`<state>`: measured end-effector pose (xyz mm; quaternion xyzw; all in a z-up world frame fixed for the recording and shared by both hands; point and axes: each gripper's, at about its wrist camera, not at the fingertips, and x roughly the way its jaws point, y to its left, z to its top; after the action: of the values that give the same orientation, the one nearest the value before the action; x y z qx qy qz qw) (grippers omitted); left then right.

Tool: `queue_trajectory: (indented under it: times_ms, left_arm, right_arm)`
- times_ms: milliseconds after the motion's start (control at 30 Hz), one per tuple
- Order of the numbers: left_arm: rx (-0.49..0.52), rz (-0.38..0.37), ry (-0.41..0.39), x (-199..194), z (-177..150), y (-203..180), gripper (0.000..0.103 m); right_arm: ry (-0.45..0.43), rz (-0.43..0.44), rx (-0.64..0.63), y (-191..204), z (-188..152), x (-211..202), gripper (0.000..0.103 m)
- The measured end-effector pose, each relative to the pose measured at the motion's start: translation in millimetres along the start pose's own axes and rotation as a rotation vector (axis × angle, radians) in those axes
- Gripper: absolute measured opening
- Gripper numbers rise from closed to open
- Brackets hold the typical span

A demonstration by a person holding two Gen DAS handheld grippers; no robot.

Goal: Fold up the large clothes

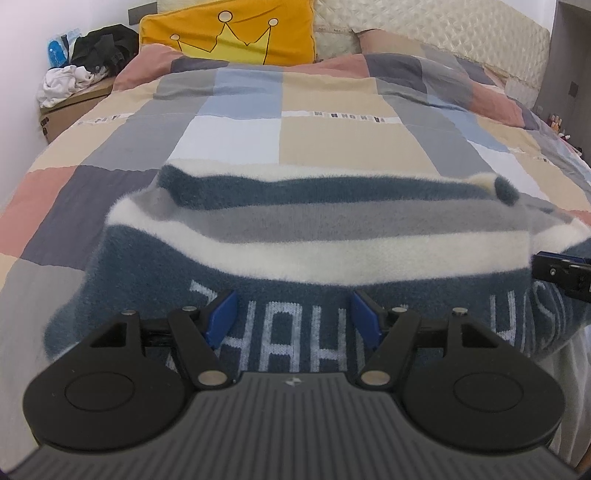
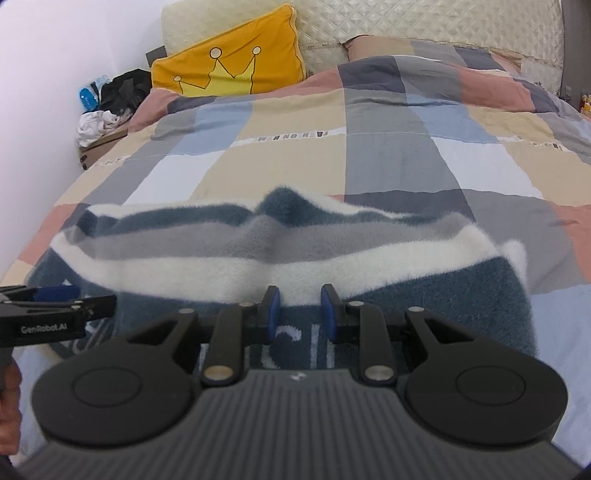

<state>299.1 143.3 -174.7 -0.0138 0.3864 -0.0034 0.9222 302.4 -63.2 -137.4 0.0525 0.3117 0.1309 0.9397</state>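
Note:
A fuzzy striped sweater (image 1: 295, 236) in teal, grey and white with white lettering lies folded on the bed near its front edge; it also shows in the right wrist view (image 2: 295, 243). My left gripper (image 1: 293, 314) is open, its blue pads wide apart just above the lettered teal band, holding nothing. My right gripper (image 2: 298, 308) is open with a narrower gap, over the same band near the white stripe. The right gripper shows at the right edge of the left wrist view (image 1: 561, 273); the left gripper shows at the left edge of the right wrist view (image 2: 55, 310).
The bed has a patchwork duvet (image 1: 280, 129). A yellow crown pillow (image 1: 229, 33) leans on the padded headboard (image 1: 443, 33). A cardboard box with piled clothes (image 1: 74, 85) stands at the bed's far left by the wall.

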Motion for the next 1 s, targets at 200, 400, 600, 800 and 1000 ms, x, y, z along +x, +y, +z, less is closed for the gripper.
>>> queue_trajectory:
  times_ms: [200,400,600,800,1000]
  left_arm:
    - [-0.009,-0.011,-0.021,-18,-3,-5,0.073]
    - [-0.033,-0.015,-0.072,-56,-16,-11,0.073]
    - [-0.025,-0.002,-0.087,-87,-40,-25,0.073]
    - [-0.022,-0.012,-0.091,-102,-57,-36,0.073]
    - [-0.065,-0.019,-0.077,-99,-62,-33,0.076]
  right_arm:
    - [-0.022,-0.005,0.033,0,-1,-18,0.028]
    - [-0.077,0.007,0.083,-2,-7,-48,0.029]
    - [-0.096,0.053,0.12,-2,-24,-73,0.03]
    - [-0.108,0.052,0.122,2,-37,-90,0.03]
    - [-0.101,0.062,0.162,-2,-44,-87,0.034]
